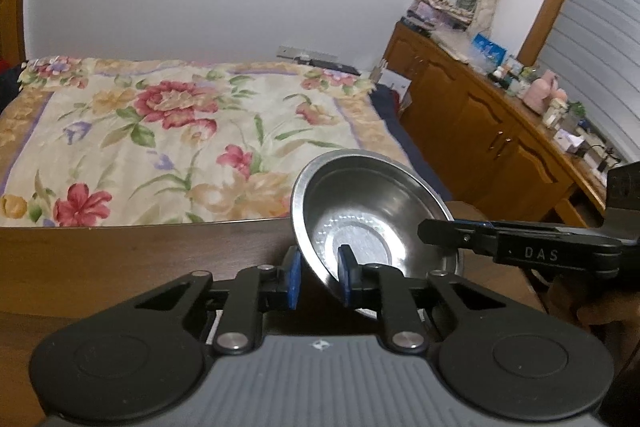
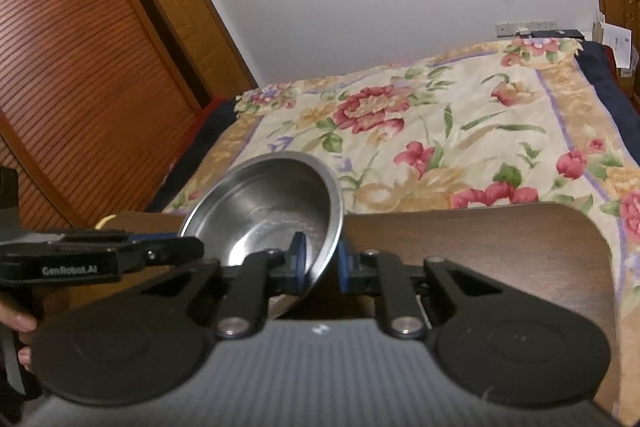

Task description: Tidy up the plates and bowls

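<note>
We worked in a bedroom, at a dark wooden tabletop (image 1: 120,259) set against a bed (image 1: 180,131) with a flowered cover, a wooden cabinet (image 1: 480,115) along the far wall. The steel bowl (image 1: 372,219) was tilted up on edge just above the tabletop, its hollow turned toward both cameras.

The left gripper (image 1: 320,275) had its jaws pinching the bowl's near wall, one blue pad inside the hollow and one outside, the rim running between them. The right gripper (image 2: 322,263) pinched the opposite part of the rim in the same way, so the bowl hung between the two grips. In the left wrist view the right gripper reached in from the side to the bowl's edge.

We judged the step to be lifting or carrying the bowl with both hands. To do it well, we thought both grips should move together and keep the same tilt, since thin polished steel could slip or twist if one hand led. No plates were in view.
</note>
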`<state>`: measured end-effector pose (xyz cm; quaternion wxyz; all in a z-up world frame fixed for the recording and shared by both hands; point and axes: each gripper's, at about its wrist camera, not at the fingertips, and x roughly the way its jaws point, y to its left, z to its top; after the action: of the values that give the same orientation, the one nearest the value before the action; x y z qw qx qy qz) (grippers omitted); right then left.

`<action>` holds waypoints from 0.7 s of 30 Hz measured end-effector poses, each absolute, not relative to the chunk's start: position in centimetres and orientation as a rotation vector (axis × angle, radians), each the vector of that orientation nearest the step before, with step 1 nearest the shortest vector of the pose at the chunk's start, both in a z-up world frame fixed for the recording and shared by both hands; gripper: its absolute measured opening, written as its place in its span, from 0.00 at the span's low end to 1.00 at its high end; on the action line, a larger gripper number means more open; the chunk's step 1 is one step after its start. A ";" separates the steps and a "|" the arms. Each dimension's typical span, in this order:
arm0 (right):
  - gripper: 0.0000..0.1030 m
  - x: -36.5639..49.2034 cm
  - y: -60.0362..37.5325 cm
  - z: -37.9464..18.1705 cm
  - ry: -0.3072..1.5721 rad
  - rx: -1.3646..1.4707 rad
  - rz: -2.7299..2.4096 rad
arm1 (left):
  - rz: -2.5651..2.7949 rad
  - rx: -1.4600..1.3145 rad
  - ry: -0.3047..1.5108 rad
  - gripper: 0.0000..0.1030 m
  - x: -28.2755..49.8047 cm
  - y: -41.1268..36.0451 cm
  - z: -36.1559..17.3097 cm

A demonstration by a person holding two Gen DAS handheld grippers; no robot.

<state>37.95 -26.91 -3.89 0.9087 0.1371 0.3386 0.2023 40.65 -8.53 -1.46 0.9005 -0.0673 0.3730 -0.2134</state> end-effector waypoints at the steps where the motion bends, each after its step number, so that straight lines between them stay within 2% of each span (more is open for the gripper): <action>1: 0.17 37.6 -27.0 -3.4 0.693 0.281 0.417 | -0.447 -0.136 0.762 0.20 40.3 -8.6 -0.9; 21: 0.16 29.9 -27.7 4.0 0.554 0.275 0.398 | -0.492 -0.115 0.613 0.20 32.0 -8.6 6.9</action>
<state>29.93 -27.68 3.99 0.9332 0.1346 0.2708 0.1943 31.96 -8.65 6.93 0.9222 -0.0560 0.2984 -0.2396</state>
